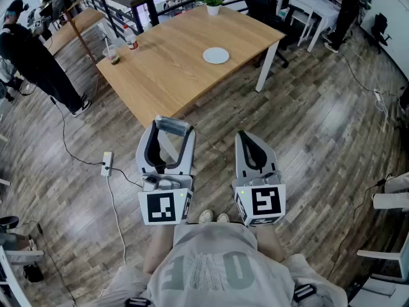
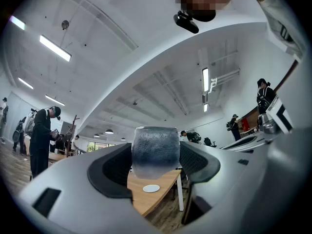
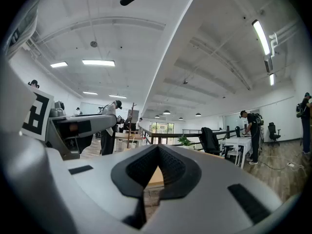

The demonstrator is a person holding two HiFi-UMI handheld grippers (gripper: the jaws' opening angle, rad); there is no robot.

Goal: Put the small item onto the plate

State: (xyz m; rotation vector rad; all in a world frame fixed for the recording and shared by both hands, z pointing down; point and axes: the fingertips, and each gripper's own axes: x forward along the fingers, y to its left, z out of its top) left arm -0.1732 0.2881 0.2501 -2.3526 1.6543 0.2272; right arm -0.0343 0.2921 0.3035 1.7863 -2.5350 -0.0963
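A small grey cylinder-shaped item (image 2: 156, 150) is clamped between the wide-set jaws of the left gripper (image 1: 171, 133), with the pads pressed on its two sides and its ends left free. The jaws of the right gripper (image 3: 157, 150) are drawn together, and nothing is carried between them.

The step in hand is judged to be the carry toward the small round white plate (image 1: 216, 55). The plate lies well apart from both grippers, on the far half of the light wooden worktop with white legs (image 1: 179, 69). It is also seen below the item in the left gripper view (image 2: 151, 188).

For this to be done well, the worktop must first be approached. The grip should be kept firm and the item level during the walk. The left gripper should then be brought over the middle of the plate and lowered until the item is close to it or resting on it. Only then should the jaws be released, since a cylinder dropped from height could roll off the rim. A clear bottle with a red cap (image 1: 131, 40) and a cup (image 1: 112, 56) stand at the worktop's left corner, well clear of the likely path.

Both grippers are held low before the body, side by side, with their marker cubes turned up toward the head. The jaws are pointed forward and tilted upward, so that much ceiling is seen in both gripper views. The right gripper (image 1: 245, 139) is held just beside the left and should be kept out of its way.
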